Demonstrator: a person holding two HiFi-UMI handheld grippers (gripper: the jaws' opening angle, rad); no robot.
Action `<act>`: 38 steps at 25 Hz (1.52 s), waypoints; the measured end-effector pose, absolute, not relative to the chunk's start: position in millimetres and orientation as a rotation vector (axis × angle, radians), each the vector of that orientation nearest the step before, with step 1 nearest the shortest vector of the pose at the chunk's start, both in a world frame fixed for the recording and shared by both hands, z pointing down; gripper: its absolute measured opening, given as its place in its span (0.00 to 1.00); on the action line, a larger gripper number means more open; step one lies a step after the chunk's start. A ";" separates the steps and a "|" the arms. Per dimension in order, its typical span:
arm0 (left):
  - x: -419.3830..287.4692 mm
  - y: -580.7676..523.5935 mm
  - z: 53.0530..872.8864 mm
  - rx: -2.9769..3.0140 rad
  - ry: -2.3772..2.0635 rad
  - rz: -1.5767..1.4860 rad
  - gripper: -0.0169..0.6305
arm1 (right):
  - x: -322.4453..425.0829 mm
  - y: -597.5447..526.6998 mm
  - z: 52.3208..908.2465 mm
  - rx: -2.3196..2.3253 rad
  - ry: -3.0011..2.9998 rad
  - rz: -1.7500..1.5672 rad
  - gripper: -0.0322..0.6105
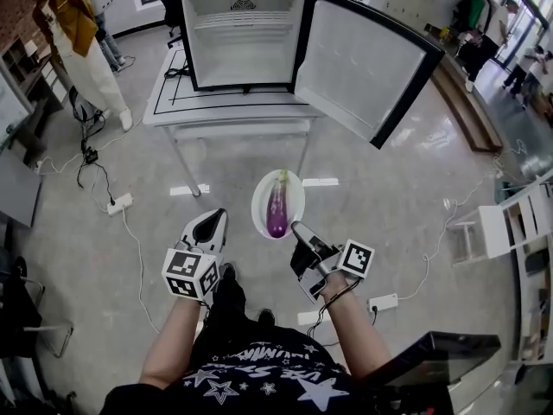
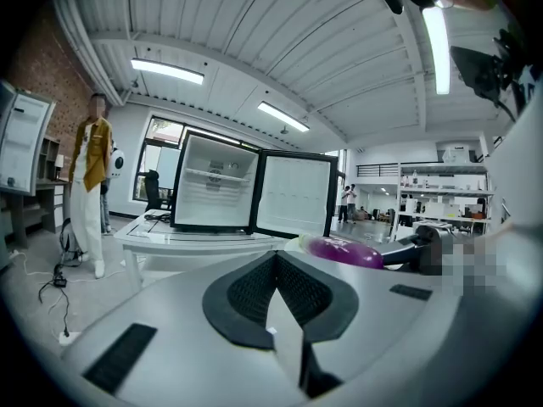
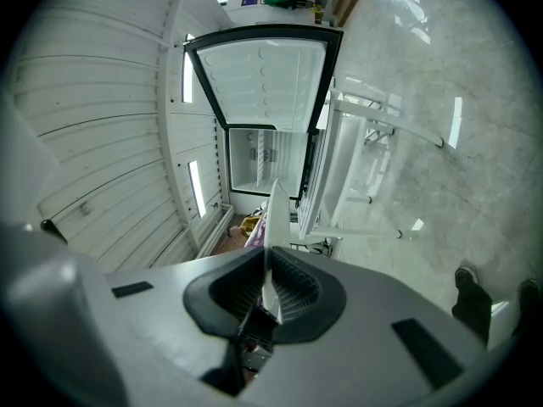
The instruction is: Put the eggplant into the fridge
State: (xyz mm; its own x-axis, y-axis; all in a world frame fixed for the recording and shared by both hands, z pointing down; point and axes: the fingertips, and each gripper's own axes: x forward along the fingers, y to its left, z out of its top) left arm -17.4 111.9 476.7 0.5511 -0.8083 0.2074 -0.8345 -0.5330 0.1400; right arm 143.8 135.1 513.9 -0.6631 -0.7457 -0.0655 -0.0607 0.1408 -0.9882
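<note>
Mustard-yellow shows at 10 o'clock in the head view, where a bystander (image 1: 73, 24) in a jacket of that colour stands beside the white counter (image 1: 164, 111). On that counter, at 12 o'clock, sits the fridge (image 1: 242, 33), its pale interior facing us.

Lower down, at 7 o'clock, we hold our left gripper (image 1: 222, 215). Its own view shows the dark pads meeting, so its jaws are pressed together on nothing.

Just right of it, near the centre, we see the white plate (image 1: 259, 201) in the air above the grey floor (image 1: 397, 206), well apart from the counter. The purple eggplant (image 1: 276, 214) lies lengthwise on the plate, its green stem end pointing to 12 o'clock.

Our right gripper (image 1: 296, 226) comes in from 5 o'clock and clamps the plate's near rim. In the right gripper view that rim runs edge-on between the jaws, with a sliver of purple beside it.

Farthest right, toward 2 o'clock, the fridge door (image 1: 363, 63) hangs wide open.
</note>
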 end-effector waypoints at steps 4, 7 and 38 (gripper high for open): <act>-23.0 80.2 475.1 2.584 -1.361 0.161 0.04 | 139.7 108.6 513.3 -0.798 1.849 -1.551 0.08; -28.4 54.3 474.6 2.584 -1.347 0.148 0.04 | 134.0 86.0 510.9 -0.808 1.851 -1.541 0.08; -121.0 -108.7 468.8 2.628 -1.281 0.119 0.04 | 41.2 -65.7 507.1 -0.893 1.791 -1.508 0.08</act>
State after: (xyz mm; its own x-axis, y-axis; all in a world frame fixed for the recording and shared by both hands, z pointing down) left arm -121.0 -108.7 468.8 0.6177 -0.7688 0.1657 -0.7861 -0.5978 0.1571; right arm 41.2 -65.7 507.1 -0.5753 -0.8171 -0.0375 -0.1023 0.1174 -0.9878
